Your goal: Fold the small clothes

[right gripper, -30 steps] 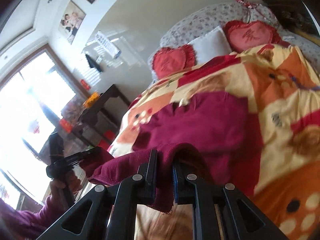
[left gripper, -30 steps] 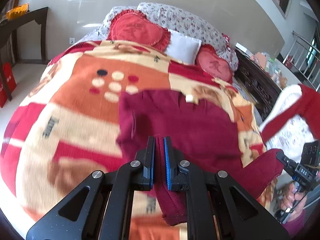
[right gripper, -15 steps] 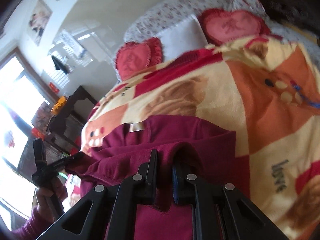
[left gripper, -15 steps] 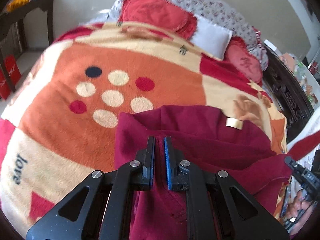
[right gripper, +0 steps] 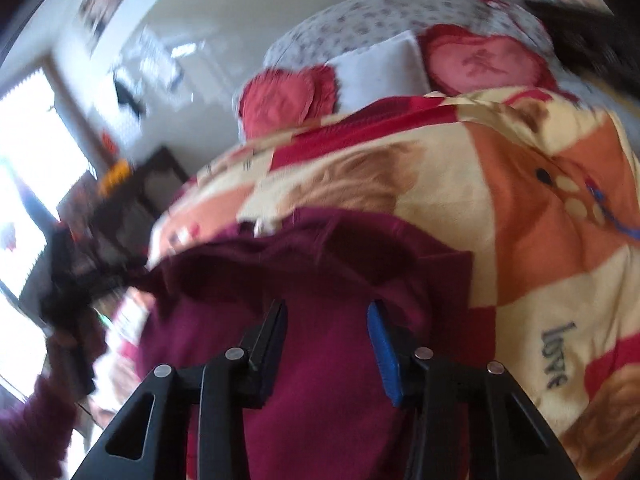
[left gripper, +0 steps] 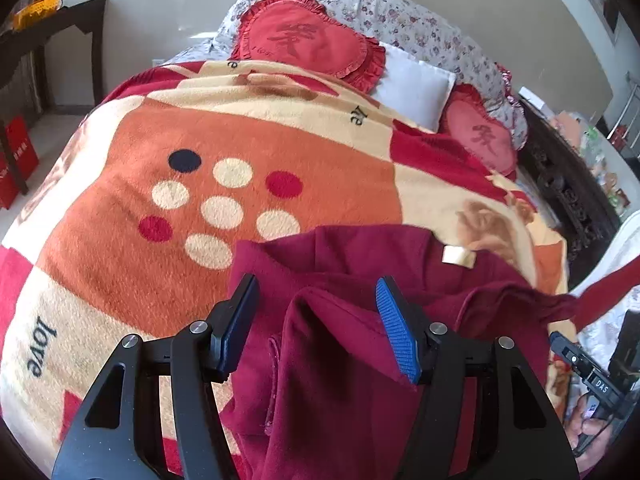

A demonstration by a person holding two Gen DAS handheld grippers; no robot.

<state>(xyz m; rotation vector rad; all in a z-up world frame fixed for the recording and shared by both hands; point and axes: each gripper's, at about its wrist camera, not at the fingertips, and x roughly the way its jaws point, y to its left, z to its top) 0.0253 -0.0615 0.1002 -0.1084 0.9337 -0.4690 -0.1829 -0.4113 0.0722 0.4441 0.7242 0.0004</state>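
A dark red garment [left gripper: 360, 320] with a cream neck label [left gripper: 458, 257] lies rumpled on the patterned blanket [left gripper: 240, 152] of a bed. My left gripper [left gripper: 316, 292] is open, its jaws wide apart, with a raised fold of the garment between them. My right gripper [right gripper: 328, 316] is open too, its jaws apart over the same garment [right gripper: 320, 320]. The right wrist view is blurred. The other gripper shows at the right edge of the left wrist view [left gripper: 592, 376].
Two red heart cushions [left gripper: 304, 44] and a white pillow [left gripper: 412, 88] lie at the head of the bed. A dark wooden table [left gripper: 52, 28] stands at the left, a carved dark cabinet [left gripper: 568, 192] at the right, and a window [right gripper: 24, 168] in the right wrist view.
Both grippers were shut on the garment and carried it onto the bed; now both have opened and the cloth rests on the blanket.
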